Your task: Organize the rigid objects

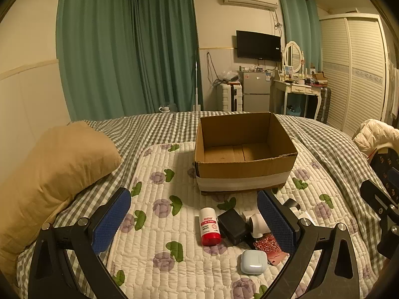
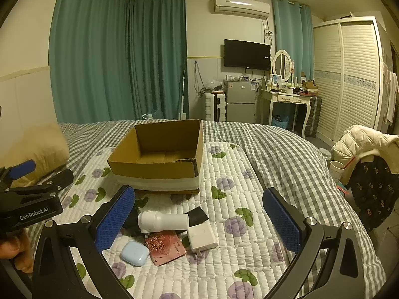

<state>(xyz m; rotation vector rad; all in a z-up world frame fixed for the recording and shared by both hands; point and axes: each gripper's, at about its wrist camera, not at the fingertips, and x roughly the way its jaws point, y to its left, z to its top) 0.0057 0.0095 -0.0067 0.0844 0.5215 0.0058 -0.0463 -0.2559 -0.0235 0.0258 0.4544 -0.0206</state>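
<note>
My left gripper [image 1: 194,220] and right gripper [image 2: 199,218] both gape wide, gripping nothing. On the quilted floral mat [image 1: 154,229] lie a red-capped white bottle [image 1: 209,226], a matte black block [image 1: 232,225], a glossy pale-blue rounded case [image 1: 253,261] and a white charger [image 2: 202,236], near the empty corrugated cardboard box [image 1: 244,169].

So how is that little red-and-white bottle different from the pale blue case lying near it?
The bottle is a tall cylinder lying on its side, white with a red band and printed label; the blue case is a flat, rounded pebble shape in one plain colour. The bottle looks longer, the case squatter. The bottle lies next to a black box, while the case touches a red patterned card. Both rest on the floral quilt, outside the cardboard box.
</note>
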